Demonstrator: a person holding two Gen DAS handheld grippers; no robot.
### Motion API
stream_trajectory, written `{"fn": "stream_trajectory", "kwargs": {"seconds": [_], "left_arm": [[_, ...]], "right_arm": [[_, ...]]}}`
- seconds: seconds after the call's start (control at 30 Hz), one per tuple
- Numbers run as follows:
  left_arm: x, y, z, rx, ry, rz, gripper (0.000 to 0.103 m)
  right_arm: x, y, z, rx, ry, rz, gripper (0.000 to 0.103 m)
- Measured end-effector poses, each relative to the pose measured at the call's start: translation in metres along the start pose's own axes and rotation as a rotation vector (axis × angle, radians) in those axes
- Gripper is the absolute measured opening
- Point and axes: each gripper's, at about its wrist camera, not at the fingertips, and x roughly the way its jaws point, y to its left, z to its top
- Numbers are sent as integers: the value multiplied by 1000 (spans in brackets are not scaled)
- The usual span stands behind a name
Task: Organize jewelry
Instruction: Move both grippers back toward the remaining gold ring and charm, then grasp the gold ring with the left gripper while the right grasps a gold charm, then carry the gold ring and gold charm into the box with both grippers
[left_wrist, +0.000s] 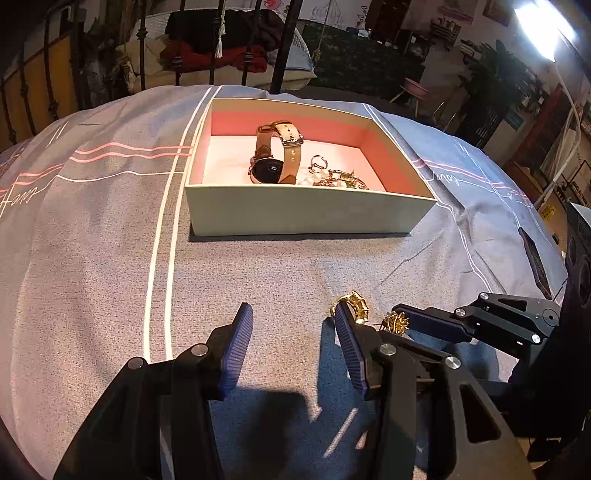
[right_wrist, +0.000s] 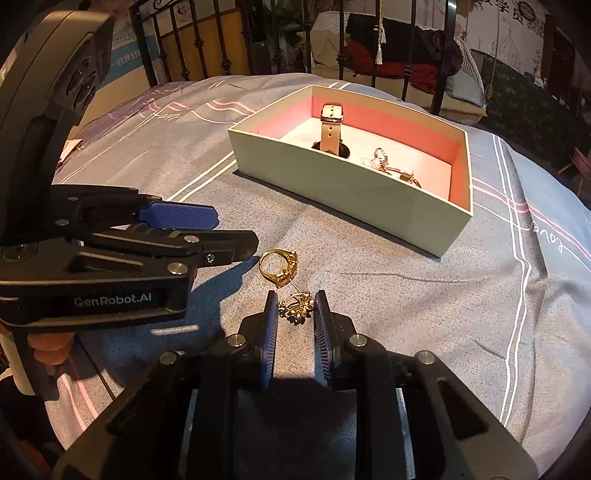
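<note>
Surface: grey-blue bedspread (right_wrist: 424, 295) w/ white and pink stripes; metal bed rails at the far edge.
Box: pale open box (right_wrist: 343, 184) w/ pink inner walls, on the bedspread, well apart from both grippers.
In box: watch (left_wrist: 275, 155) w/ tan strap, propped on its side near centre; pearl piece (left_wrist: 314, 179) and gold bits bunched just beside it, toward the near-right corner.
Ring: gold ring (right_wrist: 277, 266) loose on the bedspread, just beyond the right fingertips, near the left gripper's tip; in left wrist view peeks out behind the left gripper's right finger.
Earring: small gold flower-shaped piece (right_wrist: 298, 306), prob. an earring, on the bedspread betw. the right gripper's pads.
Right gripper (right_wrist: 295, 301): jaws drawn in close around the gold piece, both pads at its sides; firm pinch or not, can't tell.
Left gripper (left_wrist: 293, 314): jaws spread wide, nothing betw. them, low over the bedspread, left of the ring.
Grippers rel.: near each other, tips angled toward the same spot.
</note>
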Motion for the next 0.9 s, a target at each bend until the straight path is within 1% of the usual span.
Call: {"fn": "stream_trajectory", "kwargs": {"seconds": [0.07, 0.2, 0.3, 0.4, 0.47, 0.57, 0.63, 0.7, 0.9], "left_arm": [[1, -8, -2, 19, 2, -19, 46], [10, -23, -3, 62, 10, -11, 49], [14, -28, 0, 75, 14, -15, 53], [19, -34, 2, 109, 21, 12, 54], [19, -35, 3, 111, 20, 16, 53], [20, -34, 3, 118, 17, 29, 46], [20, -34, 2, 122, 16, 43, 36], [19, -31, 3, 117, 14, 41, 24], [13, -27, 4, 98, 6, 40, 24]], "right_arm": [[-3, -2, -3, 12, -2, -11, 21], [-7, -5, -7, 26, -5, -22, 21], [-8, -5, -8, 32, -6, -25, 21], [-8, -5, -8, 32, -7, -31, 21], [-9, -5, -9, 33, -10, -33, 21], [-9, -6, -9, 40, -12, -32, 21], [-10, -7, -9, 45, -13, -30, 21], [-11, -7, -9, 51, -22, -28, 21], [-13, -10, -9, 70, -35, -16, 21]]}}
